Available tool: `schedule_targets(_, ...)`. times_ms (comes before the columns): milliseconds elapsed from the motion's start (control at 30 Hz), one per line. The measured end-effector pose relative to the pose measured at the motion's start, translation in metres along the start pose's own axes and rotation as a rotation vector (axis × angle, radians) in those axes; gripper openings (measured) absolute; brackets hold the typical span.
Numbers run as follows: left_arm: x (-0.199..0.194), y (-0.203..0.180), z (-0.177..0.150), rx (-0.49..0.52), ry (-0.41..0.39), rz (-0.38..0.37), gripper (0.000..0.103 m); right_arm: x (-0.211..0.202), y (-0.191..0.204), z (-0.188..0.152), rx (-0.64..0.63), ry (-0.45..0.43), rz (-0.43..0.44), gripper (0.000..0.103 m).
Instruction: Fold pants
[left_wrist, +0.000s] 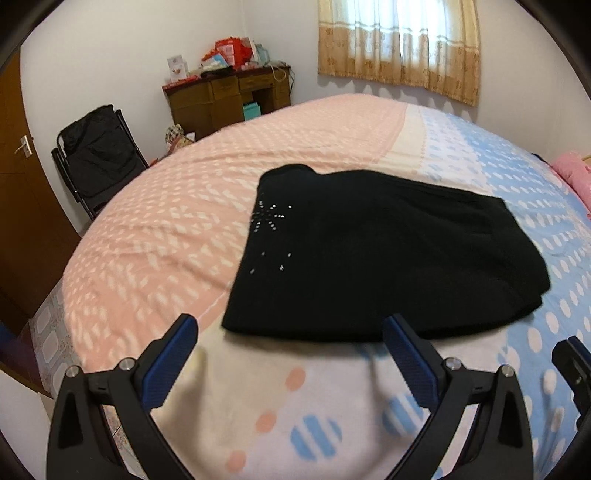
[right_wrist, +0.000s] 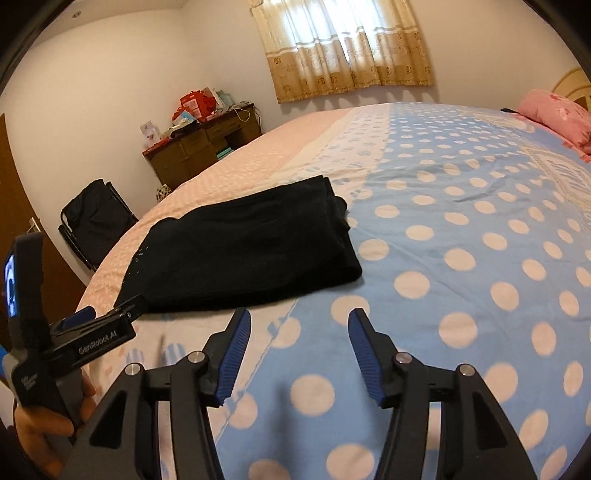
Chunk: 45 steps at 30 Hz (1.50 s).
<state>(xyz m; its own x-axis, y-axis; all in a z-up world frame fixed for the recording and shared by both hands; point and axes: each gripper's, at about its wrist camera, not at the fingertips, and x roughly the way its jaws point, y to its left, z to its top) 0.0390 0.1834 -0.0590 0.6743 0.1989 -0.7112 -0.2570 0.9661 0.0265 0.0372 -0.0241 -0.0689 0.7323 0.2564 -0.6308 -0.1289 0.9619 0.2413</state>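
Note:
The black pants (left_wrist: 388, 258) lie folded into a flat rectangle on the bed, with small rhinestones near their left edge. They also show in the right wrist view (right_wrist: 243, 247). My left gripper (left_wrist: 291, 328) is open and empty, hovering just short of the pants' near edge. My right gripper (right_wrist: 299, 321) is open and empty, over the bedspread to the right of the pants' near corner. The left gripper's body (right_wrist: 92, 332) shows at the left of the right wrist view.
The bedspread (right_wrist: 461, 258) is pink on the left, blue with white dots on the right. A pink pillow (right_wrist: 554, 114) lies at the far right. A black folding chair (left_wrist: 96, 158) and a cluttered wooden desk (left_wrist: 229, 96) stand beyond the bed's left side.

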Motion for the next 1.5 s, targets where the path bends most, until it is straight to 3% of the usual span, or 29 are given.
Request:
schedule_targets(200, -0.027, 0.001, -0.024, 0.018, -0.056, 0.008, 0.103, -0.019, 0.014, -0.019, -0.014, 0.008, 0.023, 0.057)
schedule_targets(467, -0.071, 0.010, -0.039, 0.030, -0.152, 0.024, 0.103, -0.081, 0.033, -0.030, -0.054, -0.188, -0.005, 0.057)
schedule_targets(733, -0.101, 0.016, -0.048, 0.032, -0.212, -0.001, 0.103, -0.123, 0.048, -0.030, -0.081, -0.314, -0.009, 0.058)
schedule_targets(900, -0.111, 0.016, -0.050, 0.040, -0.234, -0.002, 0.103, -0.138, 0.046, -0.029, -0.060, -0.373, -0.031, 0.065)
schedule_targets(1500, -0.112, 0.011, -0.048, 0.058, -0.236, 0.022, 0.103, -0.137, 0.035, -0.029, -0.015, -0.378, -0.025, 0.065)
